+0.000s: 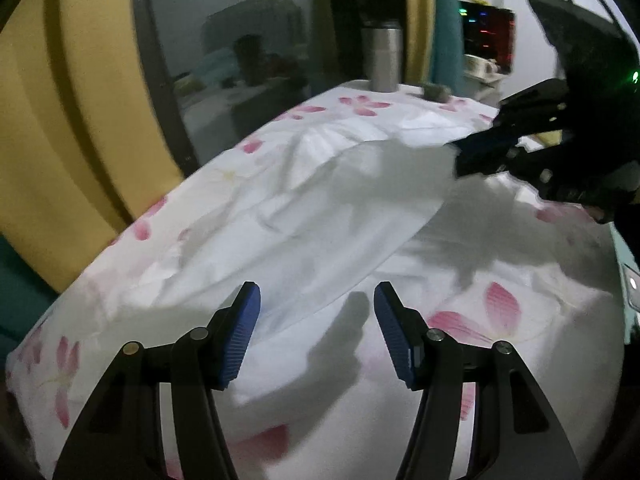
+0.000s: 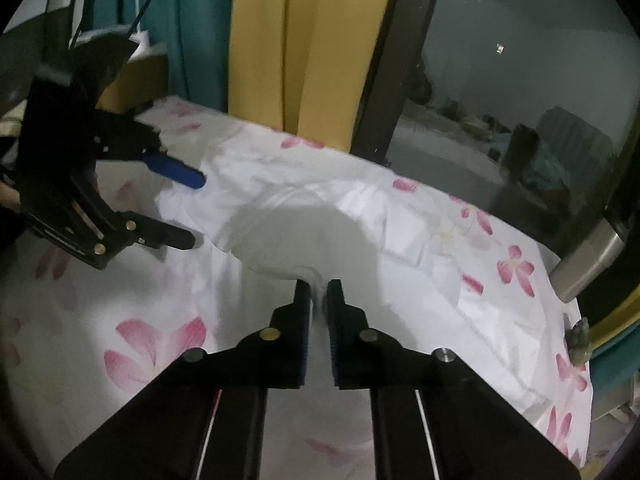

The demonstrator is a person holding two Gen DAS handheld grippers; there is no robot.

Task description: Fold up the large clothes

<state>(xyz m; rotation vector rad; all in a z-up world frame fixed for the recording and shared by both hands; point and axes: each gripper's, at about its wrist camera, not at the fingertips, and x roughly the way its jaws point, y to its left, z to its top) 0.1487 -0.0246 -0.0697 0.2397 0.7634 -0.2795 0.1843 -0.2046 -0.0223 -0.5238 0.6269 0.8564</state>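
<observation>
Pinching a fold of the white garment (image 2: 304,236) lying on the flowered bed (image 2: 132,344), the right gripper (image 2: 318,292) is starting a fold, while the left gripper (image 1: 316,300) is hovering, jaws parted (it probably needs its own edge next).

A bed (image 1: 460,380) carried everything, covered by a white sheet (image 2: 132,344) printed with pink petals. A plain white garment (image 1: 320,216) lay rumpled directly on the sheet, spreading from the centre of the left wrist view out toward two o'clock. In the right wrist view a small greenish figurine (image 2: 579,342) sat on the sheet at the bed's edge, at about four o'clock, well apart from the garment.
</observation>
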